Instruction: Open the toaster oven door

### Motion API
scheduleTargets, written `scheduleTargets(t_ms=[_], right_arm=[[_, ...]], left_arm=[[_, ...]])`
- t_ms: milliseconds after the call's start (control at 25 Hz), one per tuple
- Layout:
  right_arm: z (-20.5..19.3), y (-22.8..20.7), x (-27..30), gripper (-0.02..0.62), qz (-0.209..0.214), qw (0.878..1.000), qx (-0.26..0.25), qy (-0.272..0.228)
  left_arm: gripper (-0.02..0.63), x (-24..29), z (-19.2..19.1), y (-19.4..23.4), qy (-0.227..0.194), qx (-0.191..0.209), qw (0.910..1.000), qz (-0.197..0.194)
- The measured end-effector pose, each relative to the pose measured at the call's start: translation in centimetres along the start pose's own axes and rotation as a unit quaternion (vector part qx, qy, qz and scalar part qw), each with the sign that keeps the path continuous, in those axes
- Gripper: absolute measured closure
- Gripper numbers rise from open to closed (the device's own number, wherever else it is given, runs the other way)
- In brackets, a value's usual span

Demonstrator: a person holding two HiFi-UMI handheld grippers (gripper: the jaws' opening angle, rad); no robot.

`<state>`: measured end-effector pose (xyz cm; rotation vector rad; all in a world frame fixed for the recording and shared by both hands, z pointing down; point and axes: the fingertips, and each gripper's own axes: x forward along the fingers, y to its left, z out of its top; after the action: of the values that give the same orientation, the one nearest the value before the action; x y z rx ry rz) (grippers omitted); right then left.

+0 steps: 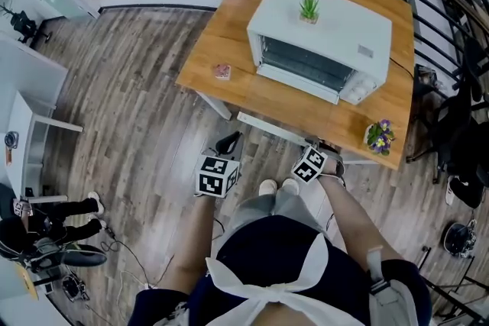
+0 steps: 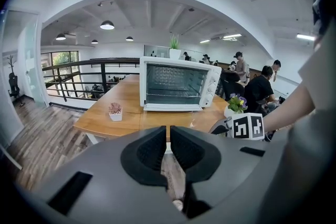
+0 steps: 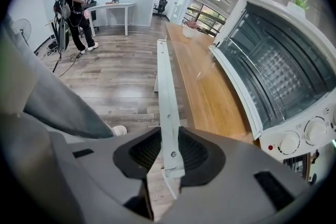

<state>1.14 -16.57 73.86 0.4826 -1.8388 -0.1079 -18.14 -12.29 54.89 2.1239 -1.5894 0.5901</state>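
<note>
The white, box-shaped metal toaster oven (image 1: 344,34) sits on a warm orange-brown wooden table (image 1: 229,34) in the upper middle of the head view. Its glass door (image 3: 189,76) is swung down to about level, reaching over the table's near edge. The only label is a small grey patch on the oven's smooth top, and its print is too small to read. No brand name shows. Each gripper carries a cube (image 1: 216,175) with bold black-and-white square markers, which are patterns and not words. The right gripper (image 3: 169,136) has its ribbed black pads clamped on the door's flat white handle bar (image 3: 167,107), a thin strip with a screw head near its end. The left gripper (image 2: 168,134), matte grey with rounded black pads, has its jaws together with nothing in them, below the table edge at centre frame. Inside the oven are a wire rack (image 3: 283,68) and shiny dimpled metal walls, with round white knobs (image 3: 291,140) at the lower right of the right gripper view. A spiky green plant (image 1: 309,5) stands on the oven. A pink succulent in a white pot (image 1: 222,72) and a purple-flowered plant (image 1: 379,137) stand on the table.
</note>
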Motion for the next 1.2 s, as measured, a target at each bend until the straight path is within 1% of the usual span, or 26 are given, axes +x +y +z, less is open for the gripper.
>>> scheduleTargets(t_ms=[160,360,480,600,760,1000,1200], right_arm=[[-0.3,0.0,0.6,0.481,0.002,1.000,0.014,0.011],[-0.1,0.0,0.5,0.476,0.005,1.000,0.011,0.012],[-0.2,-0.2,0.4,0.458,0.015,0.999,0.041,0.006],[0.0,-1.4,-0.7,0.446,0.020,0.994,0.103,-0.020],[0.8,-2.8,-2.8,0.439,0.026,0.983,0.174,-0.058],[2.2,-4.3,-5.8,0.445,0.013,0.971,0.210,-0.110],[4.3,-6.0,-9.1,0.472,-0.008,0.955,0.240,-0.174]], left_arm=[[0.568,-0.4,-0.4,0.0,0.000,-0.004,1.0000,0.003],[0.568,-0.7,-0.7,0.4,0.001,-0.010,0.9999,0.006],[0.568,-0.6,-0.9,0.4,0.001,-0.014,0.9999,0.003],[0.568,-0.5,-0.8,0.3,-0.001,-0.020,0.9998,-0.001],[0.568,-0.1,-0.5,0.2,-0.004,-0.027,0.9996,-0.007],[0.568,0.7,0.8,0.0,-0.017,-0.033,0.9992,-0.013],[0.568,1.0,2.4,-0.4,-0.035,-0.039,0.9985,-0.017]])
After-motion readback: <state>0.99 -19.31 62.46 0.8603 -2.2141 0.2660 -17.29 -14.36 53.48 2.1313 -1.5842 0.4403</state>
